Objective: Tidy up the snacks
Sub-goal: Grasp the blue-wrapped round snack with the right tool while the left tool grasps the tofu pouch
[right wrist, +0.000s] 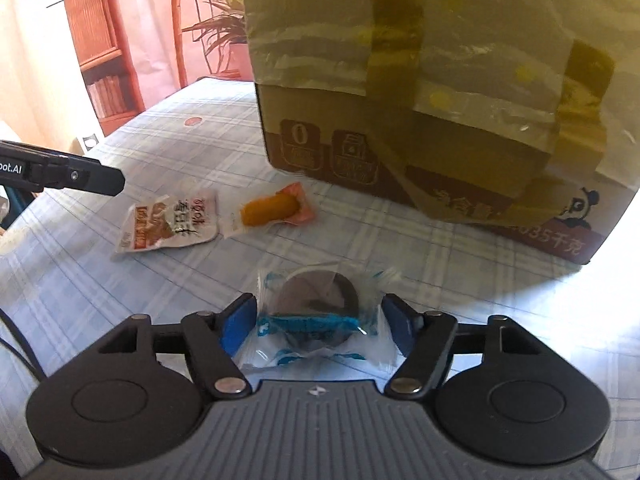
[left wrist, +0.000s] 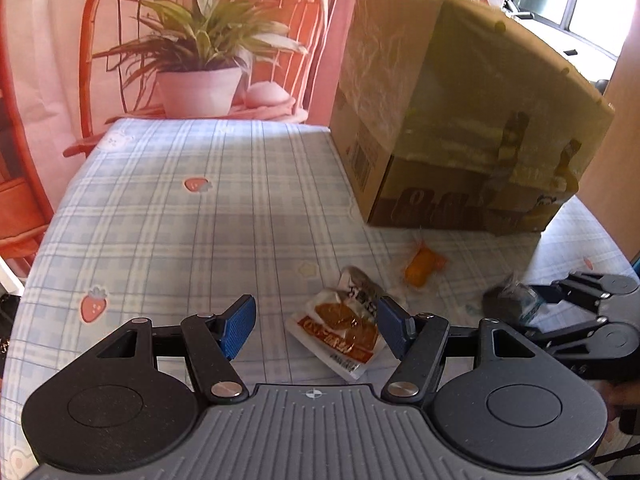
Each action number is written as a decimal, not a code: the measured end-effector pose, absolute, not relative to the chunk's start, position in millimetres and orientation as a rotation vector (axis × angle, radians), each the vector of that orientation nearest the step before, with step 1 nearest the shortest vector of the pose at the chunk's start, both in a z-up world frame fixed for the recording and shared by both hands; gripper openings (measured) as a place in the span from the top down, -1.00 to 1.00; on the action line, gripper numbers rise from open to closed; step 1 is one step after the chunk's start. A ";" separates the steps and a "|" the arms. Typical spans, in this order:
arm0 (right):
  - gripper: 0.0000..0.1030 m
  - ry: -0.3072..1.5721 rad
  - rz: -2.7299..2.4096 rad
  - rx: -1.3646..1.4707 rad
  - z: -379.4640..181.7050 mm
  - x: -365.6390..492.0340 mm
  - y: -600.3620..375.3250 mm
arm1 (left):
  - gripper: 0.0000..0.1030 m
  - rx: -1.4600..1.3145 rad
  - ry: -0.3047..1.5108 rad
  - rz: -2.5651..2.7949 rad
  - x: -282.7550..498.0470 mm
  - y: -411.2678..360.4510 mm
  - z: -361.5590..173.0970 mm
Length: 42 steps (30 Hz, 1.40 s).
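1. Currently holding the left gripper (left wrist: 316, 312) spread wide, gripping nothing, above the white-and-orange packet (left wrist: 340, 336). Packet lying flat on the tablecloth (left wrist: 180, 220), close against the right-hand finger rather than centred.
2. Risking a lopsided close here: shoving the packet sideways, or pinching one corner only and letting it slip out on lifting.
3. Straddling the wrapped round cake (right wrist: 316, 300) with the right gripper (right wrist: 318, 316), pads parted and not seen pressing. Cake apparently resting on the tablecloth, near the cardboard box (right wrist: 400, 120).
4. Risking catching only the loose clear wrapper and leaving the cake dangling, or crushing it by clamping hard.
5. Working both grippers near each other, risking a collision or a knock to the orange snack (right wrist: 272, 210) lying just beside the packet.
6. Not showing the box opening, so not telling how hard the drop-in will be.
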State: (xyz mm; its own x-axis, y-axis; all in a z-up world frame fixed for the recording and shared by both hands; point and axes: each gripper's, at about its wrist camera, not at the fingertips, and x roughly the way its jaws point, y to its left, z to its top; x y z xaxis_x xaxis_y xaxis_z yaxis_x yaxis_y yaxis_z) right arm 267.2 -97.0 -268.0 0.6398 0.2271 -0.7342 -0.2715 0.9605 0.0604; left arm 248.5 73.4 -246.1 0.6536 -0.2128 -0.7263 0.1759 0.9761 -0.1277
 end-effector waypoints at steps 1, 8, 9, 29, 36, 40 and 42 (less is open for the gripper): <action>-0.27 0.823 0.278 -0.062 -267.8 265.7 -99.6 | -0.34 -0.045 0.836 -0.222 248.8 72.5 -249.2; -0.27 0.784 0.209 -0.002 -271.2 253.2 -130.5 | -0.34 0.003 0.850 -0.271 262.8 62.1 -265.4; -0.27 0.777 0.207 0.000 -271.6 250.9 -132.6 | -0.34 0.005 0.850 -0.277 266.0 61.2 -266.9; -0.27 0.700 0.223 0.013 -276.7 237.7 -138.6 | -0.36 0.056 0.867 -0.322 245.8 31.4 -275.8; -0.27 0.696 0.232 0.032 -275.6 237.5 -142.6 | -0.36 0.075 0.844 -0.240 254.5 19.3 -277.7; -0.27 0.693 0.233 0.044 -275.5 237.1 -143.4 | -0.37 0.098 0.827 -0.193 252.5 10.3 -279.6; -0.27 0.692 0.234 0.049 -275.5 237.1 -143.9 | -0.37 0.090 0.814 -0.179 249.0 10.7 -279.6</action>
State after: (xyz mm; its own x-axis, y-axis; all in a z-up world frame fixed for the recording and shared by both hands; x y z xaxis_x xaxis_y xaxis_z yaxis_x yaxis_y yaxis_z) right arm 237.1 -143.9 -275.5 0.7449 0.2297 -0.6264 -0.1973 0.9727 0.1221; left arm 249.0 10.7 -279.6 0.6726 -0.1247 -0.7294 0.1934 0.9811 0.0106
